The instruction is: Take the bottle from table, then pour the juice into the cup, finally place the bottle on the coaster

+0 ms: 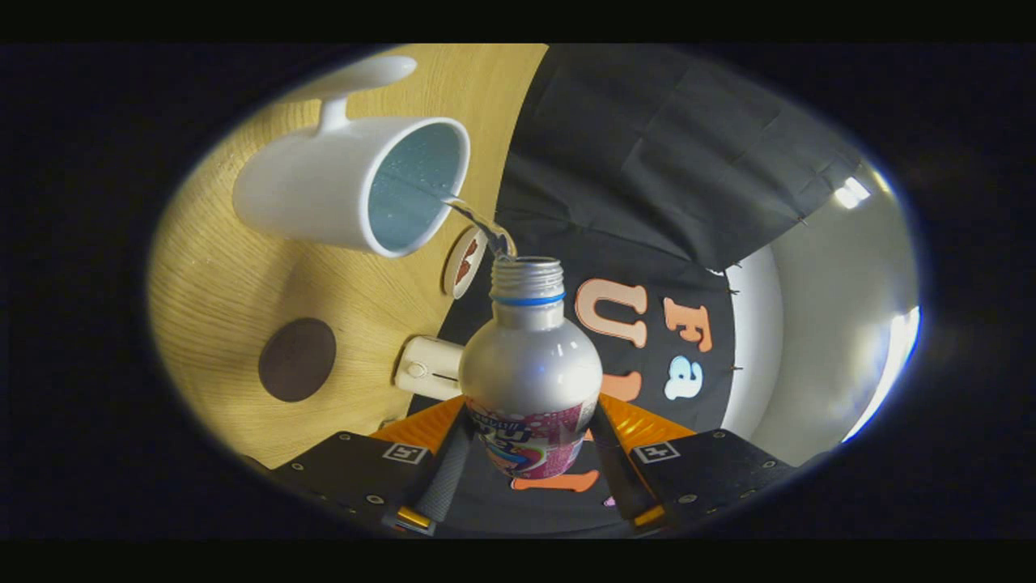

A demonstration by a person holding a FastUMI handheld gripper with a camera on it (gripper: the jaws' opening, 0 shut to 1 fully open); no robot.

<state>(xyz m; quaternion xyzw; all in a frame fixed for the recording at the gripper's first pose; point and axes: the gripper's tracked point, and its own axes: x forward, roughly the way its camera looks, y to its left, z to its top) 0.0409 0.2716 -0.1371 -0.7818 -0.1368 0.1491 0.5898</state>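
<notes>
**Pouring under way, coaster still waiting**

The gripper (530, 453) is clamping the bottle (530, 364) between its two fingers, one pressing on each side of the labelled lower body. The bottle is tipped over, its open threaded neck aimed at the white cup (348, 182), and a thin stream of liquid (477, 223) is running from the neck over the cup's rim into its pale blue inside. So the pick-up looks done and the pour is in progress; how full the cup is getting cannot be told from here. Setting the bottle down is still to come: the dark round coaster (297, 359) is lying bare on the table, well apart from the cup.

The wooden table (218, 275) is showing a light grain. A small white box-like object (429, 368) is sitting near the table's edge just beside the bottle, and a round disc with a red pattern (464, 261) is lying near the cup. Beyond hangs the black cloth wall (647, 146), with a pale wall and bright lights (851, 193) past it.
</notes>
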